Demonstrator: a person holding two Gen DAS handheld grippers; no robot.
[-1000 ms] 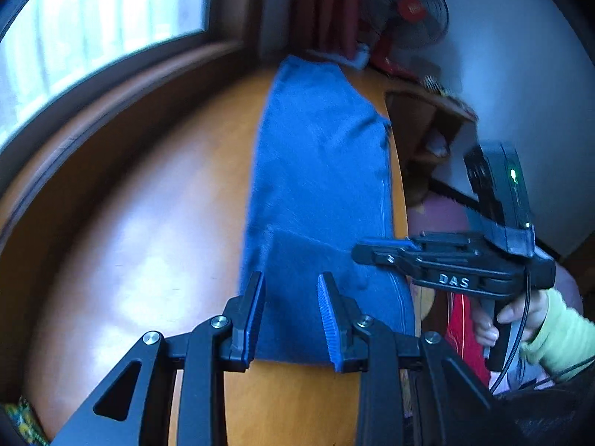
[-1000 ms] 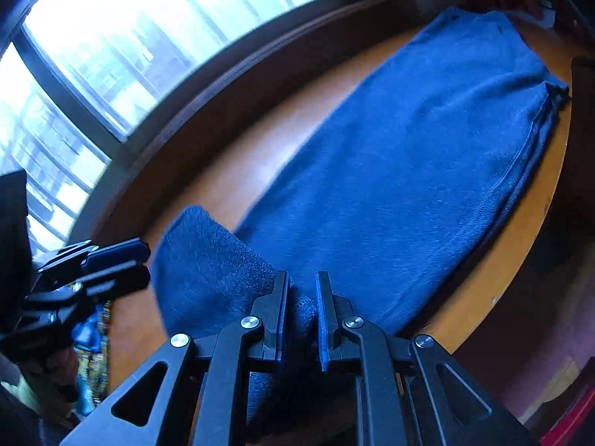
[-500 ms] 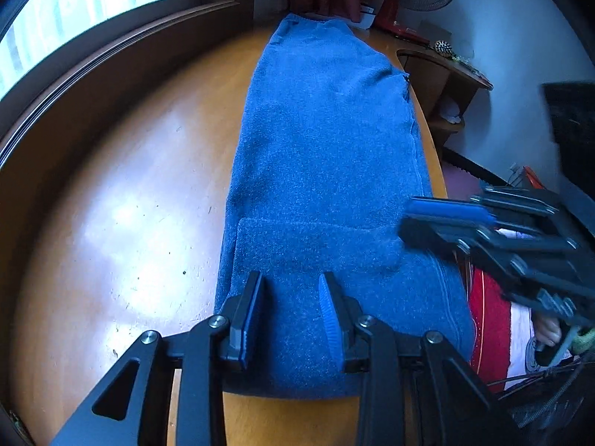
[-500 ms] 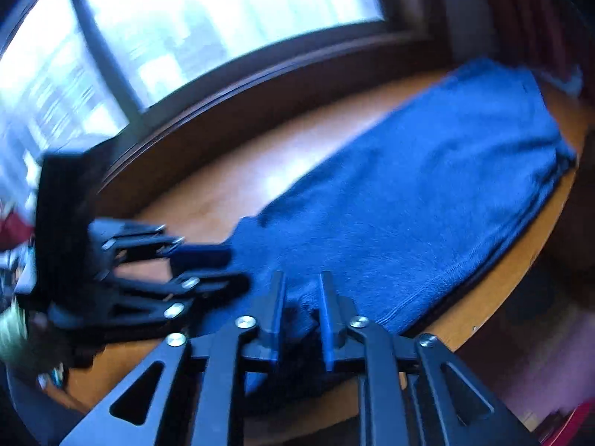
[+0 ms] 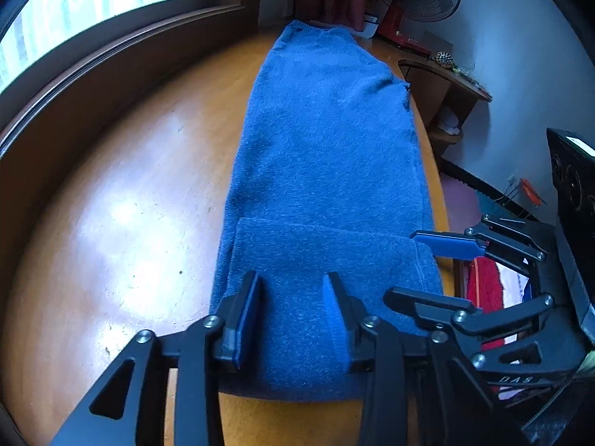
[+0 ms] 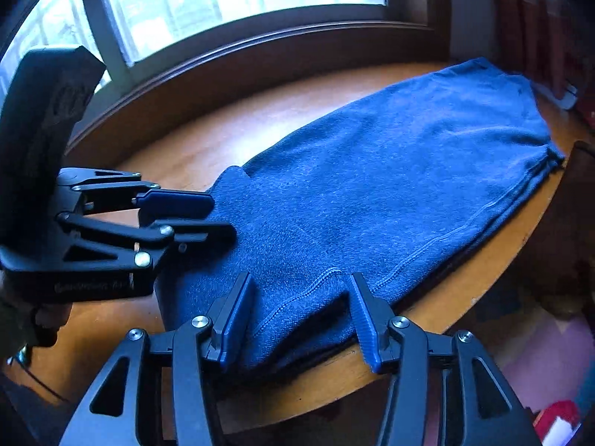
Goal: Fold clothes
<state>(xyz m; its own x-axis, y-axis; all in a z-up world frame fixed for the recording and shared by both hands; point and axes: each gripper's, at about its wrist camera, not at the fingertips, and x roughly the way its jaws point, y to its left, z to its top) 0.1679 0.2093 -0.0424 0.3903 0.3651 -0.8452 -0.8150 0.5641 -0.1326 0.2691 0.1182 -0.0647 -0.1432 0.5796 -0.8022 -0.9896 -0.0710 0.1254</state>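
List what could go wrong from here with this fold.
1. The blue garment lies along the table edge, its long side partly over it; a pull that way may slide it off.
2. The folded flap at the near end is loose, since both the left gripper and the right gripper are open; brushing it could undo it.
3. The two grippers sit close together over that end and may collide.

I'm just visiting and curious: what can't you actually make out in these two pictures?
- Blue garment: its type; folded over, and its near edge is hidden behind the left hand-held gripper in the left view.
- Its right edge: hangs past the wooden table in the right view.
- Shelf items: too small, left view.
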